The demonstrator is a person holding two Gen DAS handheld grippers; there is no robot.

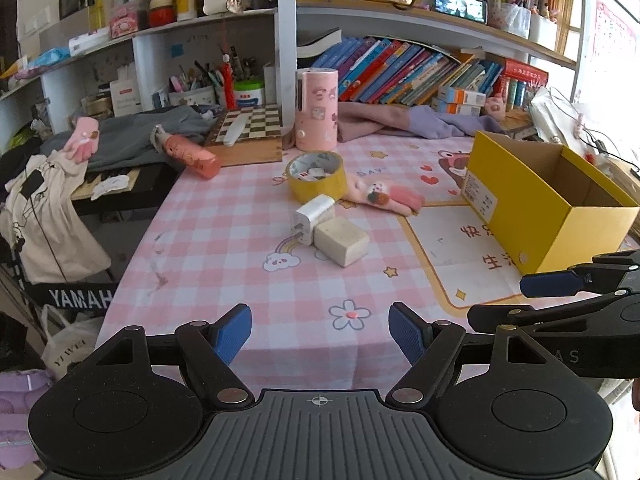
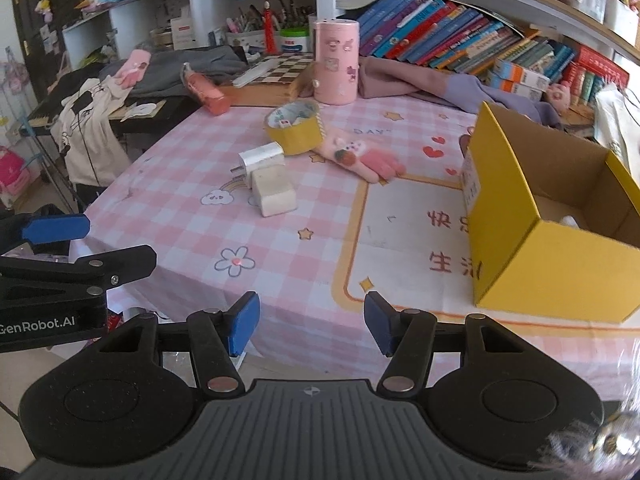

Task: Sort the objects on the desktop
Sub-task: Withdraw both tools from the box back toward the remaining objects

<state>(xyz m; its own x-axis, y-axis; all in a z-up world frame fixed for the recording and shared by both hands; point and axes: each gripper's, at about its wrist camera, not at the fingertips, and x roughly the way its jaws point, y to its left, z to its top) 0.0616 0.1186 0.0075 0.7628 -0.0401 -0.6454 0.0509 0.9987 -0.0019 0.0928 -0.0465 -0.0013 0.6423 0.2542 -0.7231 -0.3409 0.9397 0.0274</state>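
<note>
Left wrist view
Left tongs [image 1: 320,334]: apart, nothing between the blue pads, hanging over the near edge of the tabletop [image 1: 224,216].
Landmark: yellow box [image 1: 548,200], open-topped, on the right of the checked cloth.
White charger [image 1: 314,218]: well left of the yellow box, touching a cream block [image 1: 342,240].
Tape roll [image 1: 317,174]: just behind the charger, yellow, lying flat.
Pink glove [image 1: 386,196]: between tape roll and yellow box.
Right tongs [image 1: 560,284]: enter from the right, in front of the box.

Right wrist view
Right tongs [image 2: 311,326]: apart, empty, over the near tabletop [image 2: 192,168] edge.
Yellow box [image 2: 540,248]: right; something white lies inside.
Charger [image 2: 262,158], cream block [image 2: 274,192], tape roll [image 2: 294,128], pink glove [image 2: 360,156]: left of the box.
Pink canister [image 2: 335,62]: upright, far beyond the tape roll.
</note>
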